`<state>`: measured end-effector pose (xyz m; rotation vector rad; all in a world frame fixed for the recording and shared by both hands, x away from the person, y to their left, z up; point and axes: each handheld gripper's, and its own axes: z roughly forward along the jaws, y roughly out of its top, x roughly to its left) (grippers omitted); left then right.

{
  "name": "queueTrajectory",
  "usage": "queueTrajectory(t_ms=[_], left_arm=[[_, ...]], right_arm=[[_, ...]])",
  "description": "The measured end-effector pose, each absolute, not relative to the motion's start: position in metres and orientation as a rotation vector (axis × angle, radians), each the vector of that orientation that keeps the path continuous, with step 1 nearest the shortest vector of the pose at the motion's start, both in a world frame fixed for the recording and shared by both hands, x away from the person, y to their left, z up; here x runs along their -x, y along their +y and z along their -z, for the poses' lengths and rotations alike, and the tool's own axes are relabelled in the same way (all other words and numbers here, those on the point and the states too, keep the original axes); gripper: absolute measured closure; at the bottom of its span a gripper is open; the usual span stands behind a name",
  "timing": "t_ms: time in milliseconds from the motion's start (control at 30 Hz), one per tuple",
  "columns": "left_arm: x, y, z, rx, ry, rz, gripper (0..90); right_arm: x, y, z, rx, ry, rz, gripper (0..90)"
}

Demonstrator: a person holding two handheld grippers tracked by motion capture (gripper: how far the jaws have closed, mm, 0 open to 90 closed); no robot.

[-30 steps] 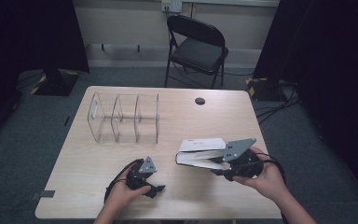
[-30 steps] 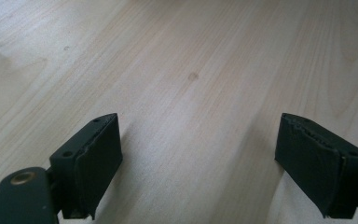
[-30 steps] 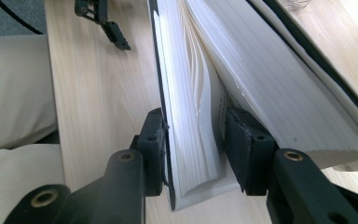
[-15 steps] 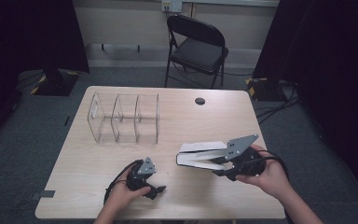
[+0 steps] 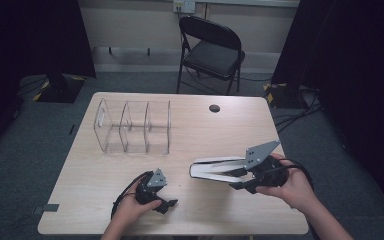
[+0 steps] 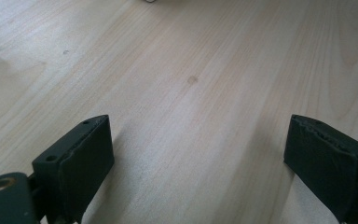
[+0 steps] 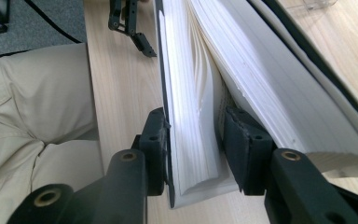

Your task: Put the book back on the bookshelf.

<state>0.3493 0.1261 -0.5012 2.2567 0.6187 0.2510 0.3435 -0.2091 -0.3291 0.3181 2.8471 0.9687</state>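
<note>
Gripping a thick book [image 7: 200, 93] near its lower corner, the right gripper [image 5: 240, 176] has its jaws clamped on a section of pages and the dark cover, book raised off the wooden table [image 5: 200, 125] at the near right. Left gripper [image 6: 198, 154] rests low over bare tabletop, jaws having just widened, nothing between them.

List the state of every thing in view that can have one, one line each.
Book: partly open, pages fanned, one cover and a section of pages clamped, lifted above the table.
Right gripper: jaws shut on the book.
Left gripper: jaws open, nothing between them, low over the table.
Clear divider rack: upright, compartments empty.
Folding chair: unfolded, unoccupied.
</note>
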Motion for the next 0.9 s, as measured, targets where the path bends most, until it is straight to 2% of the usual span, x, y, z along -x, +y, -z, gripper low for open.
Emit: queueTrajectory(t_ms=[367,900], left_arm=[[-0.35,0.127,0.501,-2.26,0.617,-0.251,7.5],[-0.35,0.127,0.501,-2.249,0.621,-0.252,7.4]], right_arm=[[-0.35,-0.211,0.321,-0.322,2.839,-0.984,65.0],[-0.351,-0.188,0.299,-0.23,2.825,-0.626,72.1]])
